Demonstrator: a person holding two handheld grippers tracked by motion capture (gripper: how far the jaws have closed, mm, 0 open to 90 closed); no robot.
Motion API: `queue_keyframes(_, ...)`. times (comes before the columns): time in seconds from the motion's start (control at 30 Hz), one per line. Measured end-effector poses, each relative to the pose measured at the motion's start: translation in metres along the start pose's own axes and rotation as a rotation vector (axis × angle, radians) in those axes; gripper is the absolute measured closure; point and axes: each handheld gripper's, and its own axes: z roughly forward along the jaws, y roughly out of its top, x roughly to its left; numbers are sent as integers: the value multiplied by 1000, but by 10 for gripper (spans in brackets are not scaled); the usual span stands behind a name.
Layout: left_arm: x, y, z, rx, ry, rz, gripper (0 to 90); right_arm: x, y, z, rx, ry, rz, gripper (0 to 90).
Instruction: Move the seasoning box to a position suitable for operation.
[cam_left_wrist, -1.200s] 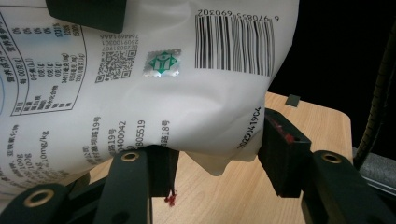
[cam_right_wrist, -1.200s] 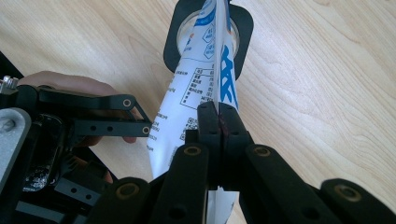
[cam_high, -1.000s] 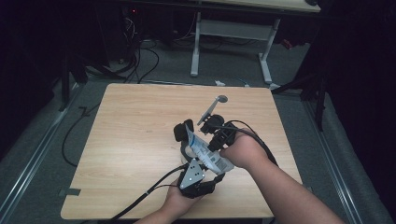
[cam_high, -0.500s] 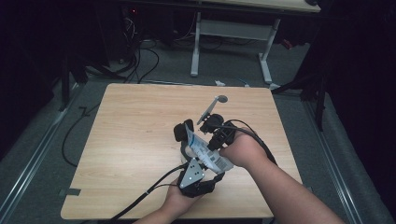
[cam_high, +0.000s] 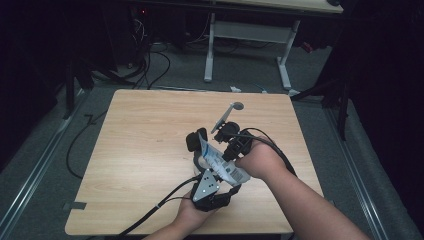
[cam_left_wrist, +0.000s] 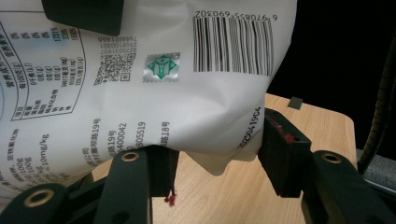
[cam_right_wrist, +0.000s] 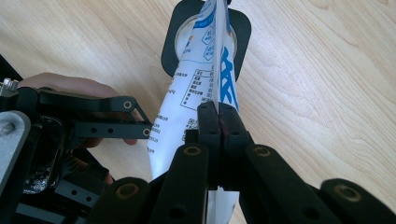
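A white pouch (cam_high: 226, 169) with blue print and a barcode (cam_left_wrist: 163, 93) is held between both grippers over the table's near half. My right gripper (cam_right_wrist: 218, 122) is shut on its flat sealed edge (cam_right_wrist: 187, 93). My left gripper (cam_left_wrist: 219, 158) grips the pouch's bulging body from below, pads pressing its sides; in the high view it (cam_high: 212, 169) sits under the grey plate. The right gripper (cam_high: 223, 152) comes in from the right. The pouch's far tip points into a black holder with a round white opening (cam_right_wrist: 170, 46), which stands on the table (cam_high: 194, 141).
The wooden table (cam_high: 140, 150) has bare room at the left and back. A thin grey spoon-shaped piece (cam_high: 229, 114) sticks out just beyond the right gripper. Cables (cam_high: 160, 205) trail off the front edge. A white-legged desk (cam_high: 250, 35) stands behind on the floor.
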Motion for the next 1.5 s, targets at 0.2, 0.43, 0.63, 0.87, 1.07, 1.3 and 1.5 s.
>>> queue_keyframes(0.2,0,0,0,-3,2,-2,517,0,1,0,0,0,-3,899)
queue_keyframes(0.43,0,2,0,-6,0,-4,518,0,1,-1,-2,-2,-1,898)
queue_keyframes(0.63,0,2,0,-6,1,-2,518,-1,1,-2,-1,-3,-5,899)
queue_keyframes(0.87,0,2,0,-7,2,-3,518,0,2,-2,-2,-2,-13,899)
queue_keyframes(1.07,0,2,0,-8,1,-2,518,0,2,-1,-1,-2,-10,899)
queue_keyframes(1.3,0,3,0,-9,2,-1,519,0,2,-2,-5,-3,-10,899)
queue_keyframes(1.5,1,4,-1,-13,5,2,519,1,3,-3,-8,-1,-11,899)
